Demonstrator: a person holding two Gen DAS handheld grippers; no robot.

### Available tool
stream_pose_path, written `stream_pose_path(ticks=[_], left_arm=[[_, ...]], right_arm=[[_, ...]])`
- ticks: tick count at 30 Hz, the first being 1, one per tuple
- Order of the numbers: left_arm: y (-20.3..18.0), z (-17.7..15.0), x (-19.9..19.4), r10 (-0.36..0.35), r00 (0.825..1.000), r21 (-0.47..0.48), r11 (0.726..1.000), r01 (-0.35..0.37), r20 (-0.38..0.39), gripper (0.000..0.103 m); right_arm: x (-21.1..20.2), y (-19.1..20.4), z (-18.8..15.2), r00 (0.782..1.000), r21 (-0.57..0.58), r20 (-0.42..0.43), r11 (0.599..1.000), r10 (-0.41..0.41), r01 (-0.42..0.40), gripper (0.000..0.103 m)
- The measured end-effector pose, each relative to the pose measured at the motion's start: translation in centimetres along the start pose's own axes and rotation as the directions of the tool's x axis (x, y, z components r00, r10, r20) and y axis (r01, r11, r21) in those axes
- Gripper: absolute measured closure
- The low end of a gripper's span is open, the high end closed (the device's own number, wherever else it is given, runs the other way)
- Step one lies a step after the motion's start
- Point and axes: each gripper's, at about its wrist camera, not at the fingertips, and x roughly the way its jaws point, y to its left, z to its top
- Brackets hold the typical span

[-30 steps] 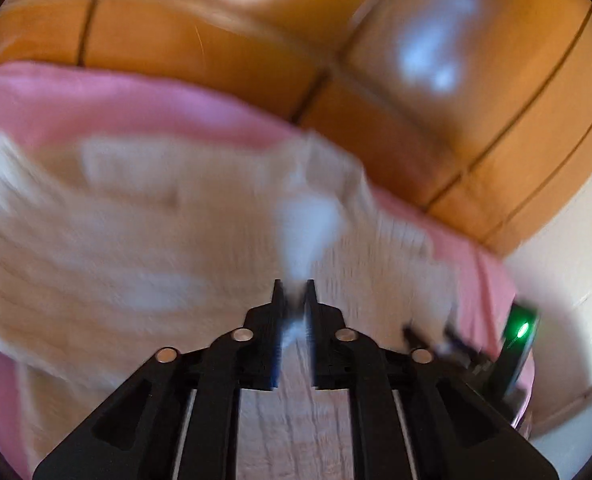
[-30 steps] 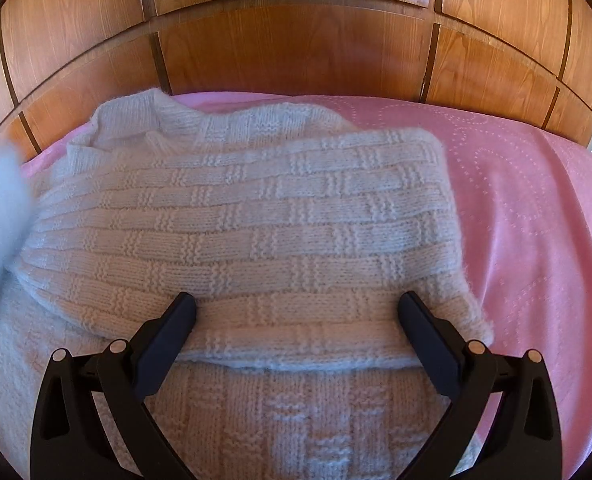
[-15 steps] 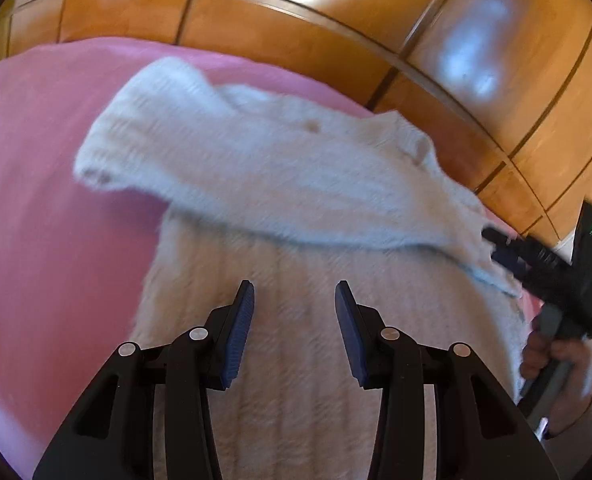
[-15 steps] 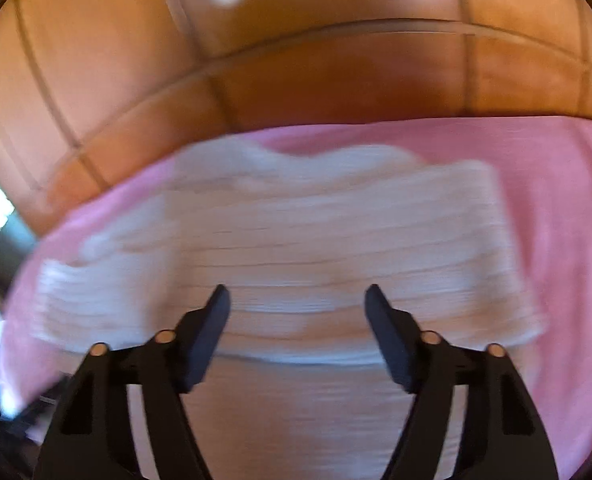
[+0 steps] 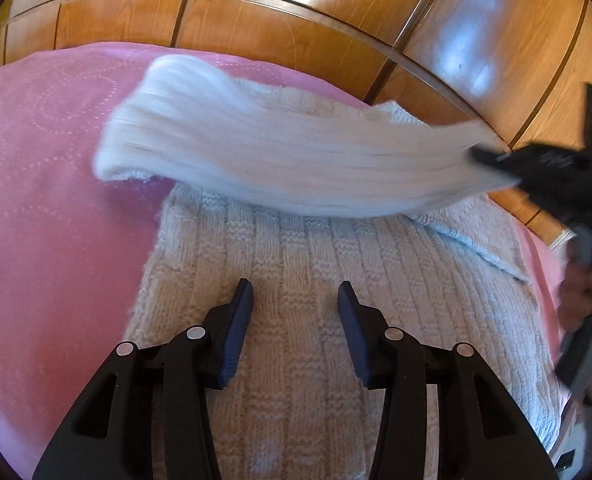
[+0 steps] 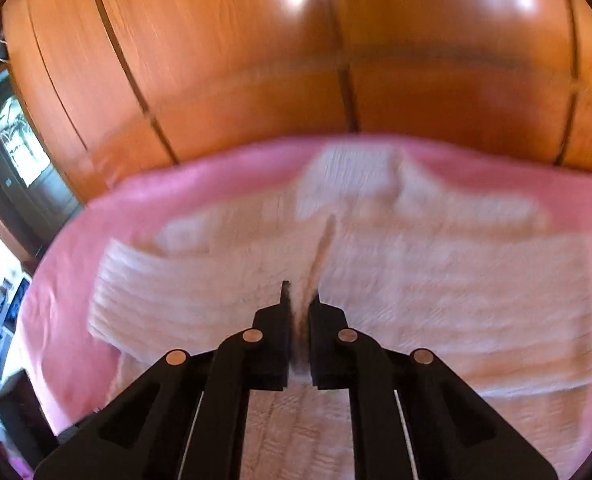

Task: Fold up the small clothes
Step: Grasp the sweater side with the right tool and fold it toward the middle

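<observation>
A cream knitted sweater (image 5: 315, 280) lies on a pink bedspread (image 5: 48, 208). My left gripper (image 5: 294, 304) is open and empty, low over the sweater's body. A sleeve (image 5: 280, 156) is stretched across the sweater, blurred by motion, and my right gripper (image 5: 495, 160) holds its end at the right of the left wrist view. In the right wrist view my right gripper (image 6: 299, 300) is shut on a pinch of the sweater's knit (image 6: 323, 248), with the sweater (image 6: 435, 280) spread beyond it, blurred.
Wooden panelled wardrobe doors (image 5: 296, 12) stand just behind the bed. The bed's edge and a dark doorway with clutter (image 6: 12, 152) show at the left of the right wrist view. A hand (image 5: 591, 280) holds the right gripper's handle.
My left gripper let go of the sleeve and opened. My right gripper closed on the sleeve and is pulling it across the sweater to the right.
</observation>
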Motion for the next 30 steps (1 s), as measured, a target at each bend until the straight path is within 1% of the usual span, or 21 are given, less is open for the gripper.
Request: stream_pose_path(ticks=[2,3,5,8,10,12,13,15,17,18,21,22,23,24,25,26,27,29,30], left_arm=[[0.0,0.0,0.0,0.000,1.000,0.000,1.000,0.000,0.000,0.059],[0.0,0.0,0.0,0.000,1.000,-0.001,1.000,0.000,-0.001,0.059],[0.0,-0.1,0.0,0.002,1.000,0.001,1.000,-0.002,-0.002,0.059],[-0.1,0.0,-0.2,0.007,1.000,-0.001,1.000,-0.007,-0.010,0.059],[-0.2,0.1,-0.2,0.016,1.000,0.001,1.000,-0.016,-0.023,0.059],[-0.3,0.4,-0.4,0.022,0.999,0.008,1.000,-0.022,-0.046,0.059],[-0.2,0.7,-0.7,0.012,0.998,-0.003,1.000,-0.013,-0.060,0.059],[0.4,1.3,-1.2,-0.015,0.997,-0.042,0.999,0.012,-0.076,0.059],[1.2,2.3,-2.0,-0.032,0.997,-0.080,0.996,0.027,-0.064,0.060],[1.6,3.1,-2.5,-0.036,0.998,-0.093,0.995,0.032,-0.044,0.060],[1.8,5.2,-3.3,-0.040,0.999,-0.085,0.996,0.040,0.007,0.060],[1.5,5.8,-3.2,-0.039,0.999,-0.070,0.997,0.040,0.017,0.060],[1.1,6.4,-3.1,-0.036,0.999,-0.050,0.998,0.037,0.026,0.060],[0.5,7.0,-2.7,-0.033,0.999,-0.026,0.999,0.034,0.033,0.060],[-0.2,7.6,-2.1,-0.030,0.999,0.001,1.000,0.030,0.041,0.060],[-0.9,8.1,-1.4,-0.025,0.999,0.028,0.999,0.023,0.046,0.059],[-1.5,8.4,-0.6,-0.019,0.999,0.049,0.999,0.017,0.045,0.059],[-2.4,9.1,1.3,-0.003,1.000,0.084,0.996,0.001,0.026,0.059],[-2.3,9.4,2.4,0.014,1.000,0.091,0.996,-0.015,0.013,0.059]], right_arm=[[-2.3,-2.2,1.0,0.999,0.039,0.043,0.999,-0.019,0.017,0.097],[-2.7,-2.9,1.3,0.998,0.051,0.053,0.998,-0.036,0.033,0.097],[-3.4,-5.7,1.3,0.994,0.103,0.057,0.991,-0.092,0.085,0.097],[-3.0,-9.1,0.4,0.989,0.195,0.024,0.971,-0.146,0.139,0.097],[-2.1,-11.5,-0.5,0.981,0.241,-0.015,0.951,-0.194,0.192,0.097],[-1.3,-13.7,-1.7,0.976,0.287,-0.060,0.933,-0.209,0.218,0.097],[-1.0,-14.5,-2.3,0.972,0.297,-0.084,0.925,-0.220,0.235,0.097],[-0.3,-15.5,-3.1,0.961,0.284,-0.107,0.919,-0.255,0.275,0.097],[0.1,-15.8,-3.6,0.958,0.280,-0.111,0.916,-0.266,0.287,0.097],[0.1,-15.9,-3.7,0.958,0.279,-0.109,0.917,-0.266,0.286,0.097],[-0.3,-15.1,-3.2,0.965,0.266,-0.087,0.928,-0.247,0.262,0.085],[-0.7,-14.9,-3.1,0.965,0.260,-0.079,0.929,-0.250,0.262,0.068],[-1.5,-14.5,-3.0,0.965,0.250,-0.059,0.932,-0.257,0.263,0.064],[-2.1,-13.9,-3.0,0.966,0.238,-0.038,0.937,-0.255,0.256,0.064],[-2.2,-13.3,-2.8,0.968,0.222,-0.020,0.943,-0.250,0.248,0.061],[-2.7,-12.7,-2.6,0.971,0.203,-0.001,0.951,-0.238,0.234,0.056],[-3.0,-11.9,-2.3,0.977,0.180,0.013,0.961,-0.214,0.208,0.053],[-2.3,-10.4,-2.0,0.983,0.118,0.003,0.977,-0.182,0.180,0.050],[-1.9,-10.1,-2.0,0.983,0.095,-0.007,0.978,-0.186,0.186,0.047]])
